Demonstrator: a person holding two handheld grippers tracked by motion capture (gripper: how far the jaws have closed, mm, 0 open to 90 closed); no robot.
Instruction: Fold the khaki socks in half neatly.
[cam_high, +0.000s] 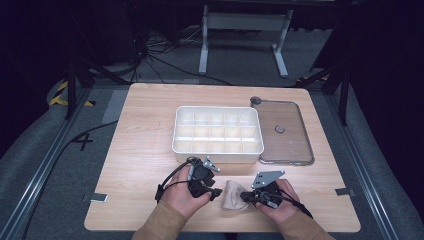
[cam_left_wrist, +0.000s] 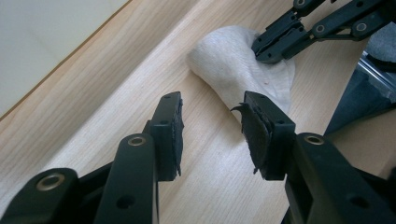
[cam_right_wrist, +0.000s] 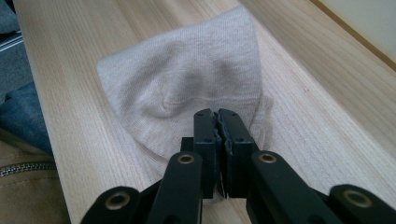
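Right tool (cam_right_wrist: 217, 122) clamped on beige sock (cam_right_wrist: 187, 88); left tool (cam_left_wrist: 212, 126) agape.

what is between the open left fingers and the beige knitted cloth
Nothing visible. The left gripper has open fingers with bare light wooden table between them, and the beige knitted cloth lies just ahead, its far edge pinched by the right gripper.
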